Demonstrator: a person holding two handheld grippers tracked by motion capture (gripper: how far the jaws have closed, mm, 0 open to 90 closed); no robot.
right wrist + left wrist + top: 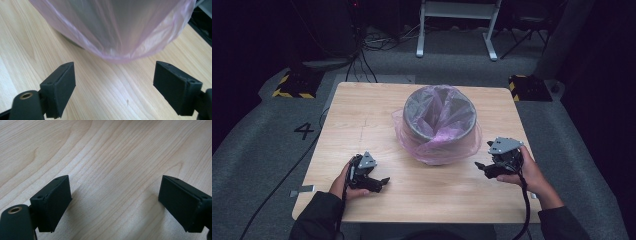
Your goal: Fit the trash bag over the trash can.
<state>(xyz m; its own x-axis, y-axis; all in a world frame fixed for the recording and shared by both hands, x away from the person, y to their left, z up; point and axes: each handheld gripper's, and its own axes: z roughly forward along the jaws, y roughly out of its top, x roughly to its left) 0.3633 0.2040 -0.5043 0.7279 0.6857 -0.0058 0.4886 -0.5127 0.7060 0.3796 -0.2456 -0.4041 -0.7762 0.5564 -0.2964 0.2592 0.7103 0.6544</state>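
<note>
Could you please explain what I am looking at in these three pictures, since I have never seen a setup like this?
There is no robot here: a person sits at a wooden table and holds a hand-operated gripper in each hand. The wide picture comes from a camera above the person that looks down on the table. There you see the left gripper and the right gripper. The other two pictures come from small cameras riding on each gripper, looking along its two black jaws. In the middle of the table stands a grey bin lined with a pink plastic bag folded over its rim. Both grippers stand open and hold nothing. The right one faces the bag; the left one faces bare wood.
</note>
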